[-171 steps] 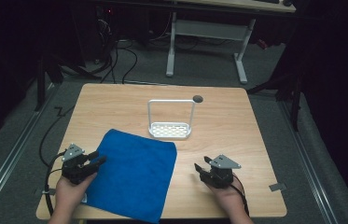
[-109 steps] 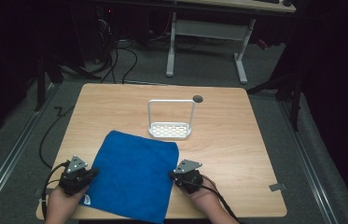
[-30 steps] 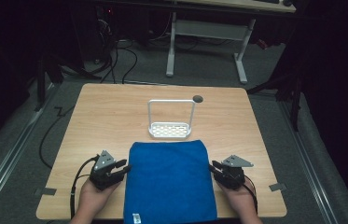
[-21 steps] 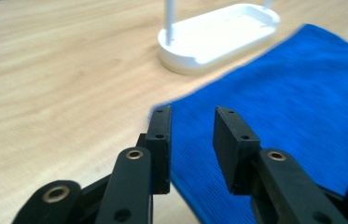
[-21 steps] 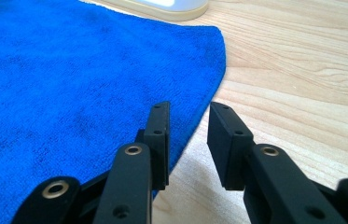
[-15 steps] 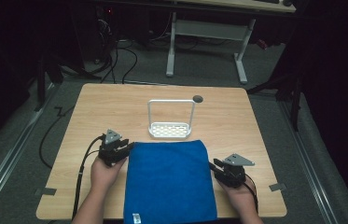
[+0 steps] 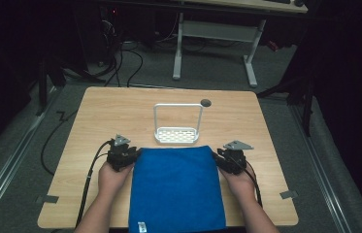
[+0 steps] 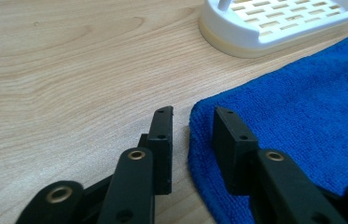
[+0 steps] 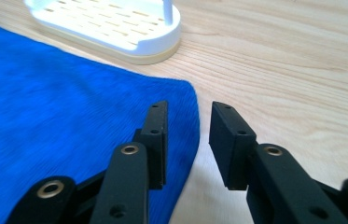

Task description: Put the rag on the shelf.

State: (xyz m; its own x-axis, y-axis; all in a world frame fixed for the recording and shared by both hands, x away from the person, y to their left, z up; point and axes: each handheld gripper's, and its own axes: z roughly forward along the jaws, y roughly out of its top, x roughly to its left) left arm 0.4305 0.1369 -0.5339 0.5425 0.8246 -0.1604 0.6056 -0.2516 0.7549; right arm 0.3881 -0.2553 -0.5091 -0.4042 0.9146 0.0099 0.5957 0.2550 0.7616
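A blue towel (image 7: 176,187) lies flat and square on the wooden table (image 7: 120,111), its near end over the front edge. My left gripper (image 7: 135,154) is at the towel's far left corner. In the left gripper view its jaws (image 8: 191,135) straddle the towel's (image 8: 302,116) corner edge and have just been closing, with gaps still showing at the pads. My right gripper (image 7: 217,159) is at the far right corner. Its jaws (image 9: 188,135) have just been opening, one over the towel (image 9: 59,107), the other over bare wood.
A white slotted rack (image 7: 177,135) with a tall wire handle stands just beyond the towel's far edge, close to both grippers (image 8: 279,23) (image 9: 111,28). A dark round hole (image 7: 205,102) sits in the tabletop behind it. Cables trail off the table's left side.
Both hands have slid away from me along the towel's side edges to its far corners, the left one first, then the right. The towel has stayed flat.
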